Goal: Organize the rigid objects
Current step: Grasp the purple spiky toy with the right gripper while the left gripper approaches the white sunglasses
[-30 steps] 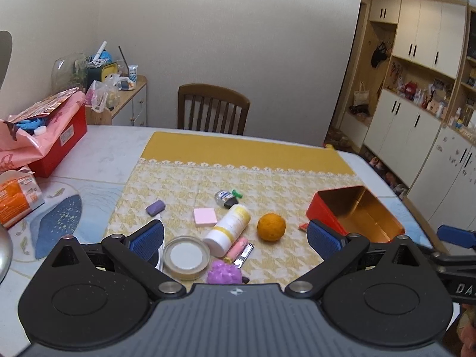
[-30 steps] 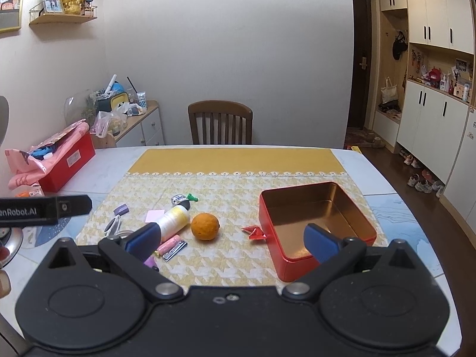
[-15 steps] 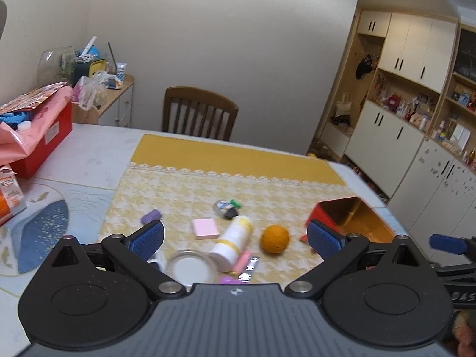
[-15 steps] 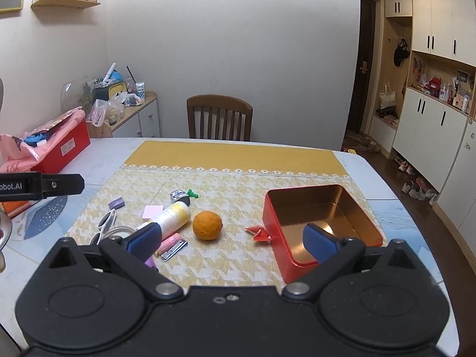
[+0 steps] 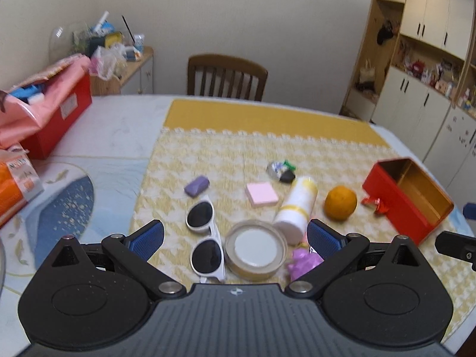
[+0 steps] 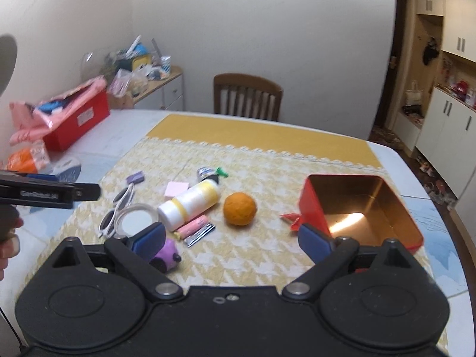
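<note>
Yellow mat [image 5: 238,154] bearing orange [image 6: 239,209], bottle [image 6: 190,205], sunglasses [image 5: 205,238], tape roll [image 5: 255,247] left of the empty red tin [image 6: 366,205]; left gripper [image 5: 235,238] spread wide above them, right gripper [image 6: 230,239] closing, nothing between.

A wooden chair [image 5: 227,77] with a slatted back stands at the far side of the table [image 5: 119,128], against a plain pale wall [image 5: 253,15]. A yellow cloth [image 5: 267,119] with a lace band and a houndstooth field covers the middle of the table. At the far left a red box [image 5: 56,119] holds pink wrapping and blue things, and nearer lies an orange packet [image 5: 15,184]. Behind, a low wooden cabinet [image 5: 134,71] is piled with clutter. White cupboards [image 5: 422,29] and open shelves fill the right wall, beside a dark door [image 6: 395,59]
</note>
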